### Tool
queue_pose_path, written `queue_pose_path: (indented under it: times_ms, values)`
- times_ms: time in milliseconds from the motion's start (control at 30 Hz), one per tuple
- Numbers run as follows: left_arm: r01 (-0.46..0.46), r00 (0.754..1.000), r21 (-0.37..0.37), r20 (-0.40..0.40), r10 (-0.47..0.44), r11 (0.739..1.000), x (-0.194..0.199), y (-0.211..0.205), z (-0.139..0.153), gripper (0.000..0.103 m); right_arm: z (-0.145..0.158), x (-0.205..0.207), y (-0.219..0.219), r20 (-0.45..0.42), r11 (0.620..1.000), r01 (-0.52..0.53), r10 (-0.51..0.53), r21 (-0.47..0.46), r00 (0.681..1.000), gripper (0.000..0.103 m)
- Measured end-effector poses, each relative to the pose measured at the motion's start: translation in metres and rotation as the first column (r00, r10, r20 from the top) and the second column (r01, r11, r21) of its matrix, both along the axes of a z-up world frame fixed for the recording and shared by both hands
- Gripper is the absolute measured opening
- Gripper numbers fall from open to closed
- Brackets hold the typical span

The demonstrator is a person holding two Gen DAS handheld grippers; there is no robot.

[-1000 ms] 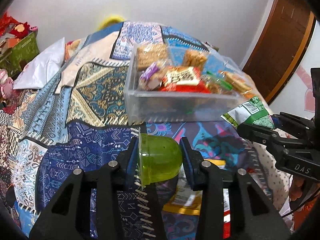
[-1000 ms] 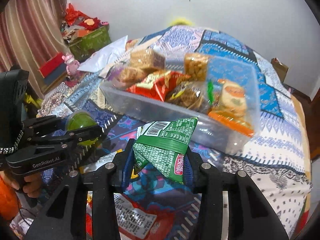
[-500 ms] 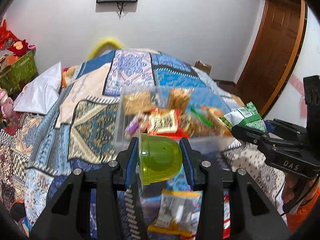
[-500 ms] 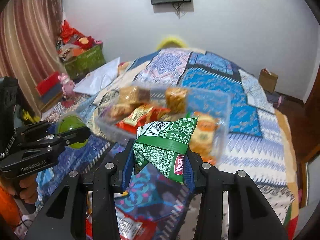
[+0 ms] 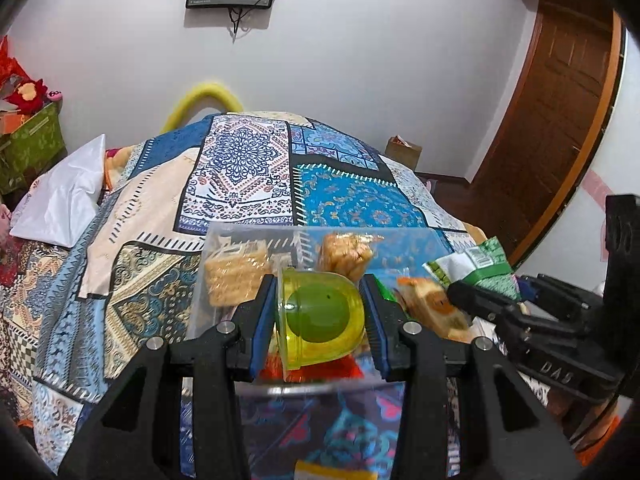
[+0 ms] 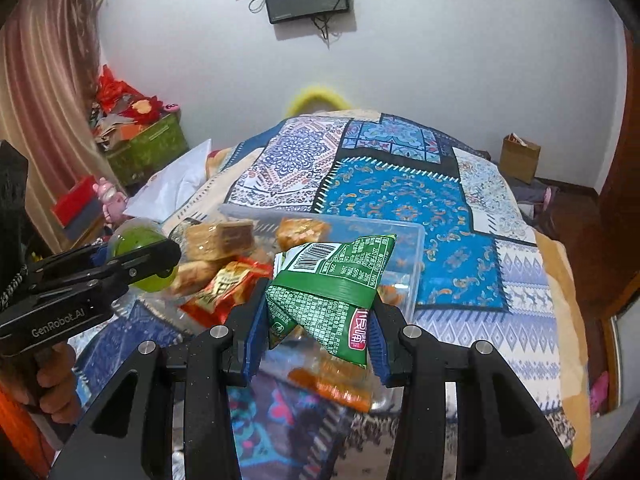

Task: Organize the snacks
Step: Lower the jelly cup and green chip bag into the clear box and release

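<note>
My left gripper (image 5: 320,312) is shut on a green jelly cup (image 5: 320,314) and holds it over the near edge of the clear plastic bin (image 5: 224,236). The bin holds several snack packs, among them a wafer pack (image 5: 236,276). My right gripper (image 6: 316,320) is shut on a green snack packet (image 6: 332,280) and holds it over the bin's right part (image 6: 416,264). Each gripper shows in the other's view: the right one (image 5: 480,300) beside the bin, the left one (image 6: 160,256) with the cup (image 6: 138,244).
The bin sits on a bed with a patchwork quilt (image 5: 352,196). A white pillow (image 5: 64,196) lies at the left. A loose yellow packet (image 5: 332,472) lies on the quilt near me. A wooden door (image 5: 560,120) stands at the right, a green box (image 6: 148,148) at the left.
Both grippers have risen and moved forward with their snacks, from in front of the bin to above it. Both grips are unchanged.
</note>
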State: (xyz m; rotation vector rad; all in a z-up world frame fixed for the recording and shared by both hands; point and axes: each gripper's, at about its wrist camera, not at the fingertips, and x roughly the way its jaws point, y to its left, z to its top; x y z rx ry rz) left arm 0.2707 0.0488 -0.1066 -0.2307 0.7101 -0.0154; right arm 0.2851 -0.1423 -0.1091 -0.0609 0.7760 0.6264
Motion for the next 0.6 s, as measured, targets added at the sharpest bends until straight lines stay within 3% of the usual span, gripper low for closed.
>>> queue_pose_path:
  times_ms: [600]
  values:
    - [-0.017, 0.996, 0.034, -0.089, 0.02, 0.999, 0.065, -0.014, -0.041, 0.041, -0.037, 0.049, 0.015, -0.106, 0.999, 0.005, -0.01, -0.042, 0.994, 0.041]
